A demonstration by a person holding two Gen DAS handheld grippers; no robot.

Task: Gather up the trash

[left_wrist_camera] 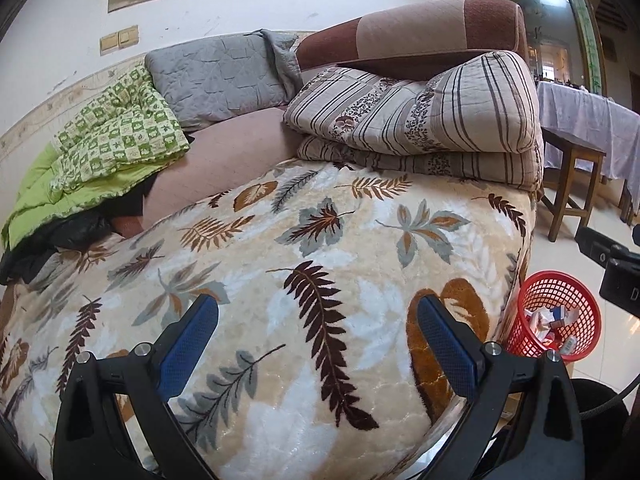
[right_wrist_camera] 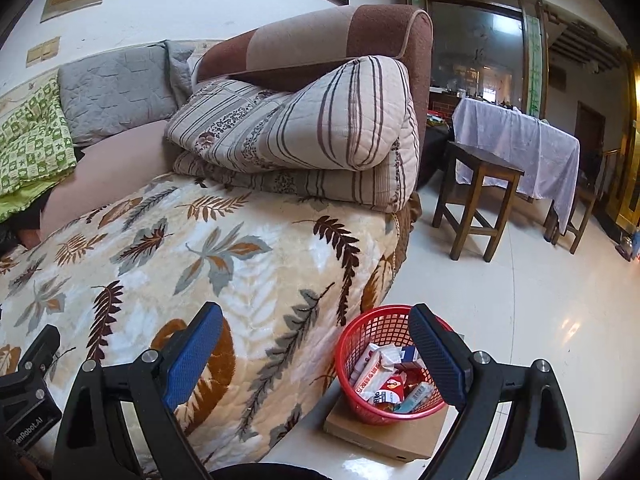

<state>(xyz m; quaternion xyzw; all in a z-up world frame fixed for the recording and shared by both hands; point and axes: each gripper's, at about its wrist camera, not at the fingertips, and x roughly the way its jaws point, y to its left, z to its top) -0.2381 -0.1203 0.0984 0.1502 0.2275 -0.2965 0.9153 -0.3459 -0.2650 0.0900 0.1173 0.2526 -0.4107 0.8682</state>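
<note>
I hold both the left gripper [left_wrist_camera: 318, 334] and right gripper [right_wrist_camera: 316, 344] wide open and empty, judging the wrappers [right_wrist_camera: 384, 380] in the lower-centre red basket [right_wrist_camera: 352, 332] light, crushable, best pinched by an edge.

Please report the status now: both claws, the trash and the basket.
Left claw open, empty, over leaf blanket. Right claw open, empty, above red basket. Basket on cardboard box, wrappers inside. No loose trash visible on blanket.

Your left gripper [left_wrist_camera: 318, 334] and right gripper [right_wrist_camera: 316, 344]: black angular frames, blue textured finger pads [left_wrist_camera: 188, 346], silver screws at ten and two o'clock.
</note>
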